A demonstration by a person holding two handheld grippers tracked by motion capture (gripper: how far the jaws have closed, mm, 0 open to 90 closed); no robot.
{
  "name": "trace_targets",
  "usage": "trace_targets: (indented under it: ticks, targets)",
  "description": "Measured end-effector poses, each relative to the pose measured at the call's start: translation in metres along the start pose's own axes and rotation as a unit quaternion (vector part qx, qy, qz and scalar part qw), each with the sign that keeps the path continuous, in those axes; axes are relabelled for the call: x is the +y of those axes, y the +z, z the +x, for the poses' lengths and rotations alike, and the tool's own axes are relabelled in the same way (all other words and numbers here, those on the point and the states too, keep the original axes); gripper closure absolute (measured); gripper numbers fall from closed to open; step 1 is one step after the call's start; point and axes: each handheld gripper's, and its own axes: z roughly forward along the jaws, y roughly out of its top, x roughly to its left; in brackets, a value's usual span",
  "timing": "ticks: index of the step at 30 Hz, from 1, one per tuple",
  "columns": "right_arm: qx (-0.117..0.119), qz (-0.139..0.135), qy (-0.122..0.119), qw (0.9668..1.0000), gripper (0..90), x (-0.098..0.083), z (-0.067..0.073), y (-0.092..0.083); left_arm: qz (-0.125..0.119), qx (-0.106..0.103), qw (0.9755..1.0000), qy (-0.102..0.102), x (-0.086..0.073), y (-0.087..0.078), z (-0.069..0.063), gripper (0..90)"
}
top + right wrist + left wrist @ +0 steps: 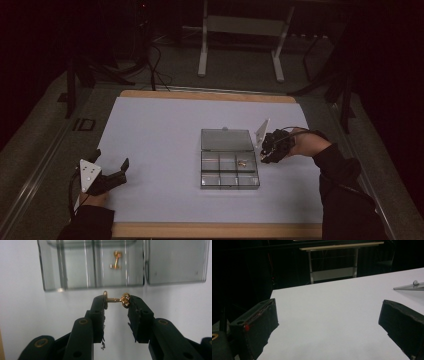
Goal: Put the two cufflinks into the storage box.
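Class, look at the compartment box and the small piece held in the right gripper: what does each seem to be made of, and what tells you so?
Compartment box: likely clear plastic, glossy; the table shows through its walls. Cufflink clamped in the right gripper: gold-coloured metal by its bright shine, though plating cannot be ruled out.

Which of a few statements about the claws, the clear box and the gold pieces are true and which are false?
1. The right claw grips a gold cufflink. True.
2. The left claw is shut on a cufflink. False: it is open and holds nothing.
3. A second gold cufflink lies in a compartment of the clear box. True.
4. The box's lid is closed. False: it lies open, flat on the table.
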Motion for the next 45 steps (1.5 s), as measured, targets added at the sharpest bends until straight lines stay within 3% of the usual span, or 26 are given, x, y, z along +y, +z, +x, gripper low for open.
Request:
trace_targets:
  ticks: [9,13,19,31,45]
  targets:
    - [0.001,-0.049,-0.015,0.9987,66.6,0.014,0.000,-0.002,-0.001,-0.001,1.0000,0.001,0.000,0.000,0.000,2.6]
    - [0.001,-0.091,-0.017,0.9957,66.5,0.018,-0.001,-0.004,-0.001,-0.001,1.0000,0.002,0.000,0.000,0.000,2.6]
    - [0.012,-0.115,-0.027,0.9929,66.5,0.022,-0.001,0.006,-0.001,-0.002,1.0000,0.003,0.000,0.000,0.000,2.6]
    - [0.004,-0.060,-0.019,0.9980,66.5,0.024,-0.007,0.039,-0.002,-0.003,1.0000,0.003,0.000,0.000,0.000,2.6]
    - [0.003,-0.019,-0.017,0.9997,66.5,0.026,-0.010,0.061,-0.002,-0.003,1.0000,0.003,0.000,0.000,0.000,2.6]
